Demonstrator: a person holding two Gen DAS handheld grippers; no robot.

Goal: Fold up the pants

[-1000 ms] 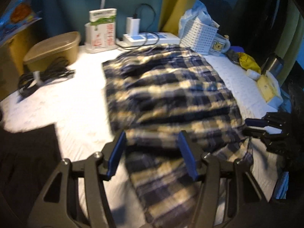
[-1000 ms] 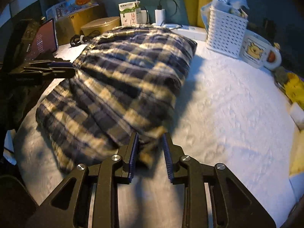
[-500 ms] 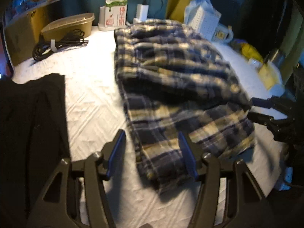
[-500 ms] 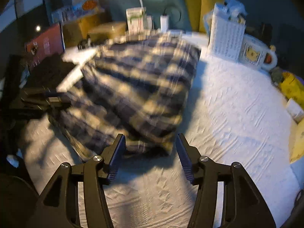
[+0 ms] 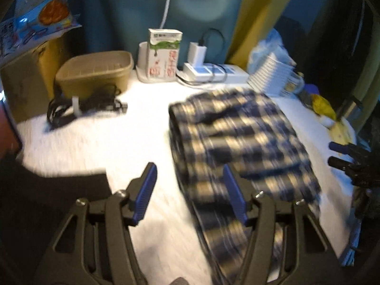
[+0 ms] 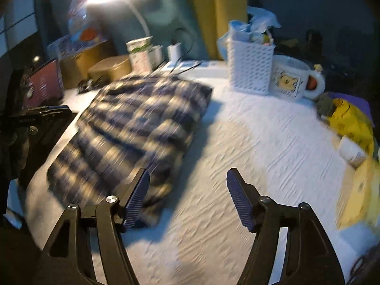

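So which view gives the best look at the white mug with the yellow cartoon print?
The right wrist view. There the mug stands whole beside the white slotted basket, print and handle showing. The left wrist view catches only a blurred sliver of it behind the basket.

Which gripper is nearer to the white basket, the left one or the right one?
Right, as far as I can judge. The right gripper is at the near right of the pants, the basket ahead. The left gripper is across the pants from the basket.
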